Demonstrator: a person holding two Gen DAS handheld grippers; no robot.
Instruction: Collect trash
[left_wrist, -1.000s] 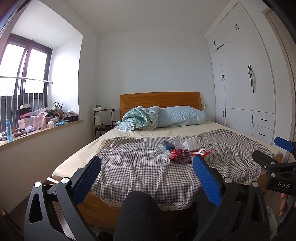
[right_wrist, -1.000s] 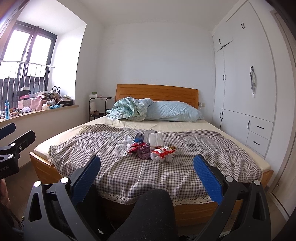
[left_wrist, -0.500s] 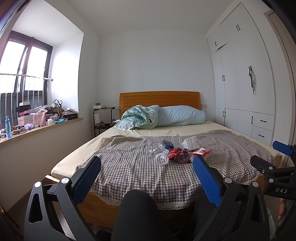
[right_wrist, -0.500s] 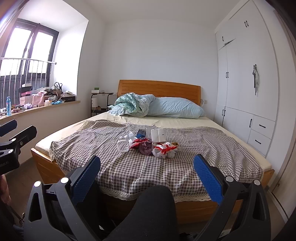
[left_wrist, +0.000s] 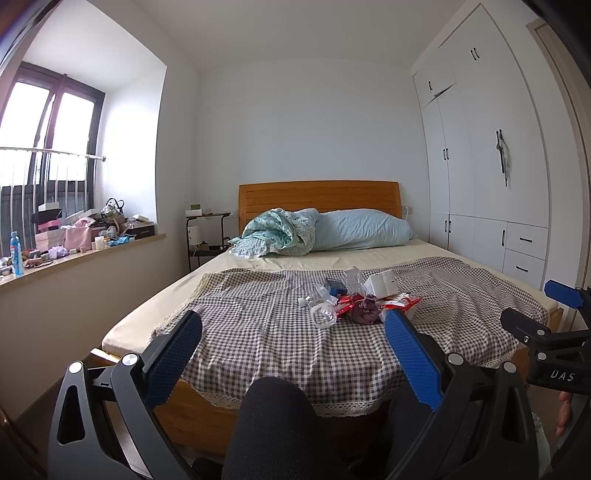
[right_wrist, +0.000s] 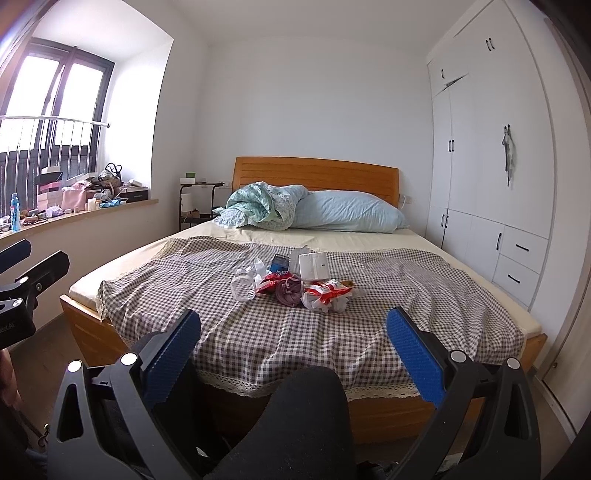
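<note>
Since the earlier frames both grippers have come a little closer to the bed (right_wrist: 369, 354). The left gripper (left_wrist: 291, 354) and the right gripper (right_wrist: 293, 350) have their fingers wide open and hold nothing. The trash pile (right_wrist: 291, 282) lies on the checked cloth (right_wrist: 221, 314), mid-bed, well apart from both. Nothing is collected yet, I judge.

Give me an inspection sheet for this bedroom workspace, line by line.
Surface: checkered cloth spread over the bed.
Job's things: trash pile mid-cloth, with a white box, red wrappers and a crushed clear bottle.
Clutter: crowded windowsill.
Grippers: left tongs and right tongs open, empty, short of the pile.
Cables: nothing seen.
Surroundings: white wardrobe, pillow, side table.
</note>
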